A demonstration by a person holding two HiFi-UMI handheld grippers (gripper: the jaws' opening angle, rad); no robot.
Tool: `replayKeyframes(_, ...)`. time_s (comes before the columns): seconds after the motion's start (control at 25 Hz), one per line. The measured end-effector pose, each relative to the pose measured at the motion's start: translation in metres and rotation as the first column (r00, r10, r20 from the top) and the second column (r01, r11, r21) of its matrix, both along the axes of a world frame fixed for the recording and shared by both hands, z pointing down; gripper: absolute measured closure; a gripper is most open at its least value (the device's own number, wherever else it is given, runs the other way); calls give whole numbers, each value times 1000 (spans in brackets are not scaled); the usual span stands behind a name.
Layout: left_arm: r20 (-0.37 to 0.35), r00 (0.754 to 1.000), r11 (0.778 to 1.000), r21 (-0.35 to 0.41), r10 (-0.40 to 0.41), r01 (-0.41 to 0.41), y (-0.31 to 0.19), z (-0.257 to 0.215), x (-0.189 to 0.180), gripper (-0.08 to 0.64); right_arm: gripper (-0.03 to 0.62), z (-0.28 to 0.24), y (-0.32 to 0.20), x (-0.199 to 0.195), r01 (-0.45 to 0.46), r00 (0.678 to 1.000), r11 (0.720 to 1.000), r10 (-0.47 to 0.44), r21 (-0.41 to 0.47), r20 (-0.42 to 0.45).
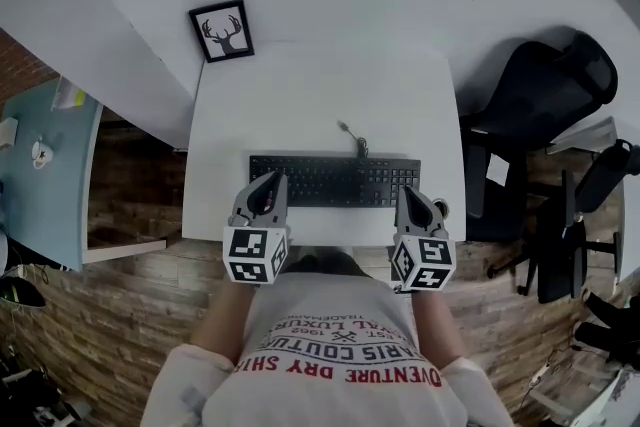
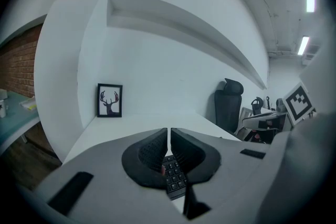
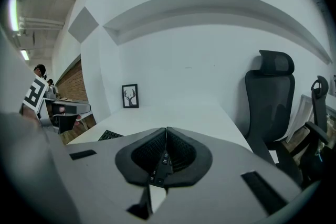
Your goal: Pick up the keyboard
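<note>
A black keyboard (image 1: 335, 181) lies flat across the front of the white desk (image 1: 320, 100), its cable running back from its rear edge. My left gripper (image 1: 272, 177) hovers over the keyboard's left end, jaws shut and empty. My right gripper (image 1: 406, 192) hovers over the keyboard's right end, also shut with nothing held. In the left gripper view, keys of the keyboard (image 2: 173, 176) show below the closed fingertips (image 2: 169, 134). In the right gripper view, the keyboard (image 3: 159, 166) shows under the closed tips (image 3: 166, 132), and its left end (image 3: 109, 135) appears past the gripper body.
A framed deer picture (image 1: 221, 30) leans against the wall at the desk's back left. A black office chair (image 1: 540, 90) stands right of the desk. A brick wall and a pale blue table (image 1: 45, 170) lie to the left.
</note>
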State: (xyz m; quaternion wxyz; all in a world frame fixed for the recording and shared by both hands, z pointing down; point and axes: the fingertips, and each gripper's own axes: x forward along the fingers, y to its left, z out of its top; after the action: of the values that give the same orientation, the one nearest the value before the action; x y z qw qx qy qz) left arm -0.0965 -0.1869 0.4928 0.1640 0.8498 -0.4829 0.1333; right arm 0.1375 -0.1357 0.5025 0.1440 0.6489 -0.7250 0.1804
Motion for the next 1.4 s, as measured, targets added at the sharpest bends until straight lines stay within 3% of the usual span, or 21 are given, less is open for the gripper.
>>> replayKeyframes(0.2, 6, 999, 997, -61, -45, 45, -14, 31, -5, 522, 566, 25, -18, 14, 20, 1000, 998, -20, -55, -6)
replayKeyframes(0.36, -21, 997, 989, -128, -78, 75, -23, 59, -14, 520, 565, 54, -30, 26, 47, 998, 990, -42, -130, 41)
replayKeyframes(0.52, 16, 996, 975, -201, -90, 91, -25, 93, -27, 517, 548, 89, -35, 43, 65, 995, 976, -48, -208, 85)
replayKeyframes(0.6, 31, 995, 965, -244, -90, 95, -26, 110, -34, 406, 421, 105, -38, 49, 74, 993, 968, -50, -241, 104)
replayKeyframes(0.8, 57, 991, 937, -322, -121, 132, -36, 141, -55, 318, 361, 133, -46, 66, 75, 993, 952, -44, -298, 109)
replayKeyframes(1.12, 40, 993, 890, -441, -110, 116, -52, 177, -65, 279, 330, 166, -51, 93, 52, 990, 923, 4, -381, 144)
replayKeyframes(1.4, -43, 994, 851, -521, -104, 66, -53, 188, -63, 279, 325, 179, -51, 92, 131, 955, 895, 1, -427, 297)
